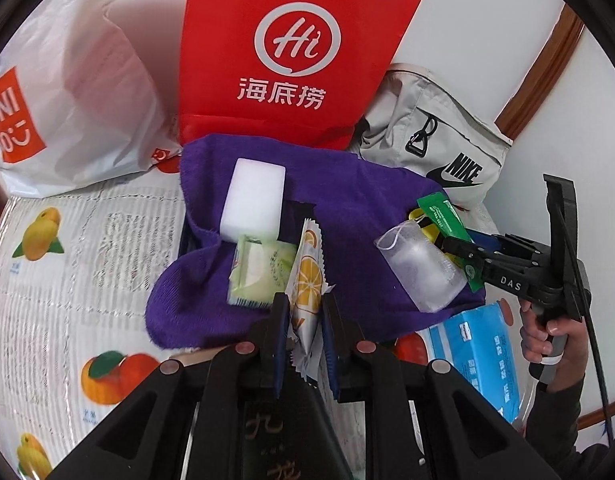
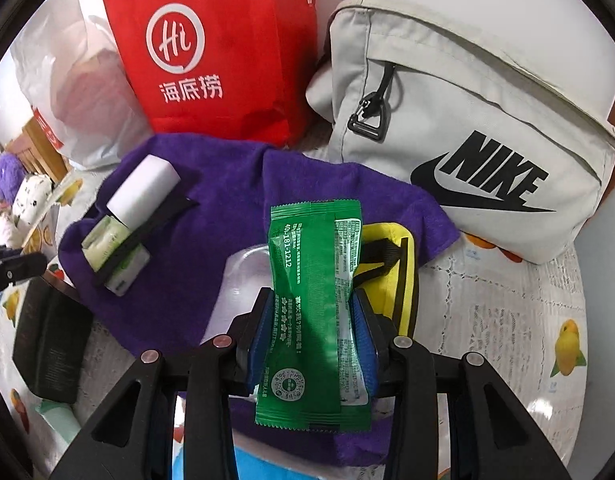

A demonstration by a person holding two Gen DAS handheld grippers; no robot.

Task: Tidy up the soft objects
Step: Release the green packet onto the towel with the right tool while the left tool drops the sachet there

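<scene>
A fruit-printed tablecloth (image 1: pixel 67 248) covers the table, with a purple towel (image 1: pixel 195 292) spread across it. The left gripper (image 1: pixel 303 312) is clamped on an orange-slice sachet (image 1: pixel 307 280), held over the towel's near edge. The right gripper (image 2: pixel 313 320) pinches a green sachet (image 2: pixel 313 312) above the towel, by a yellow pouch (image 2: pixel 399 280). On the towel lie a white sponge block (image 1: pixel 253 204), a pale green tissue pack (image 1: pixel 259 276) and a clear plastic bag (image 1: pixel 419 268). Behind stand a red Haidilao bag (image 1: pixel 291 52), a white shopping bag (image 1: pixel 79 92) and a grey Nike bag (image 2: pixel 467 120).
</scene>
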